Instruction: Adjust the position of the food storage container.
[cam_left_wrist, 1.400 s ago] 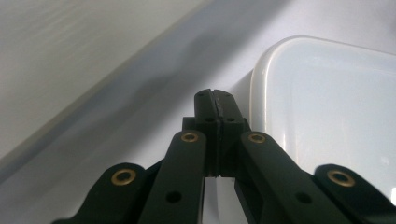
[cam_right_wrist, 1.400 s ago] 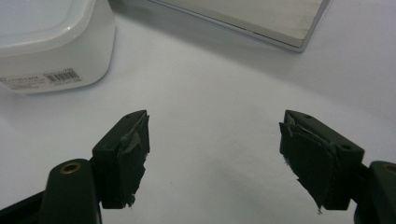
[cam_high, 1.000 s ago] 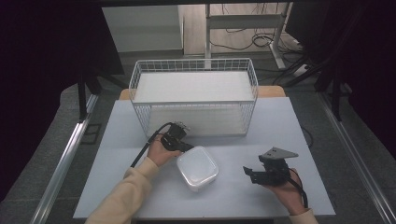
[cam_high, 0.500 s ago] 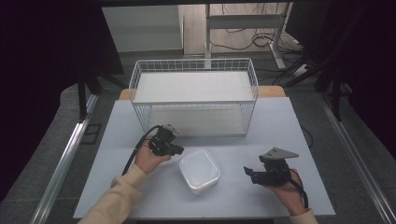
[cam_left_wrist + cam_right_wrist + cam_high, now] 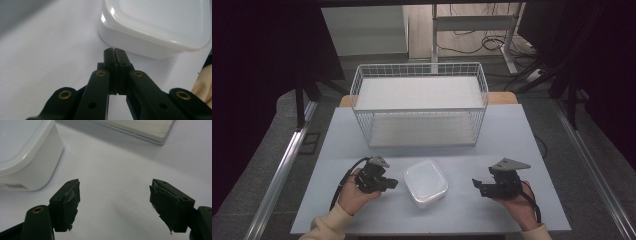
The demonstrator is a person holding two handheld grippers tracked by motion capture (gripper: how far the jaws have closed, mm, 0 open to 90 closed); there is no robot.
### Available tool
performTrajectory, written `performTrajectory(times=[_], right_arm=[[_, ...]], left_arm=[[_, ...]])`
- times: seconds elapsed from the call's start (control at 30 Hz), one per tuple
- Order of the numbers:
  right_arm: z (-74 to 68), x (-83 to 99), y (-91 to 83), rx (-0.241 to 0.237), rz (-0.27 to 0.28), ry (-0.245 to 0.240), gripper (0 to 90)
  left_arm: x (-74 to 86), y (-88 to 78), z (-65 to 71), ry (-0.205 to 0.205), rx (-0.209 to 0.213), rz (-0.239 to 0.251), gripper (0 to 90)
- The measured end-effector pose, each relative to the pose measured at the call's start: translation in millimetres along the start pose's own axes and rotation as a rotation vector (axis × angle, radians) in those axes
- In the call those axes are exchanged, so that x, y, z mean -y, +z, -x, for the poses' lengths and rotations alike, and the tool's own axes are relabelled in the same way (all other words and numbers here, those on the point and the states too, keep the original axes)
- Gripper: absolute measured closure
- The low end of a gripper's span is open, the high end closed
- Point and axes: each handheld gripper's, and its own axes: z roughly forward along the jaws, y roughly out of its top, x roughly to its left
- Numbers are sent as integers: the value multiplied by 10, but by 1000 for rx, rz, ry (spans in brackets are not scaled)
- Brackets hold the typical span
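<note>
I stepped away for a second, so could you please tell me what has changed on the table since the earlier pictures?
The left tongs, shut and empty, have slid back toward the person and now sit just left of the white lidded container. Nothing was grasped or released. The container, the open right tongs and the wire basket stayed put.

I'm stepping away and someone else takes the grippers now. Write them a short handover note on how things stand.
Left gripper: fingers shut on nothing, tips just short of the white lidded container's left side.
Right gripper: fingers wide open, empty, on the container's right with a gap between them.
Container: sits on the table, lid on, in front of the wire basket.
Done: nothing gripped or lifted.
Left: probably grasp the container and move it, perhaps into the basket.
</note>
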Motion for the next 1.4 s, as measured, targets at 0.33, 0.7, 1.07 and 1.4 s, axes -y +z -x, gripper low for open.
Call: performTrajectory(times=[0.33,0.7,1.07,1.4], right_arm=[[14,6,-4,9,0,-5,239],[13,11,4,10,-8,1,239],[19,14,4,16,-5,3,239],[16,11,-3,17,4,4,241]], left_arm=[[-156,203,69,7,-6,-24,896],[-325,307,-17,-16,-7,-11,896],[-462,405,-51,-35,3,-4,897],[-571,484,-70,-47,13,17,898]])
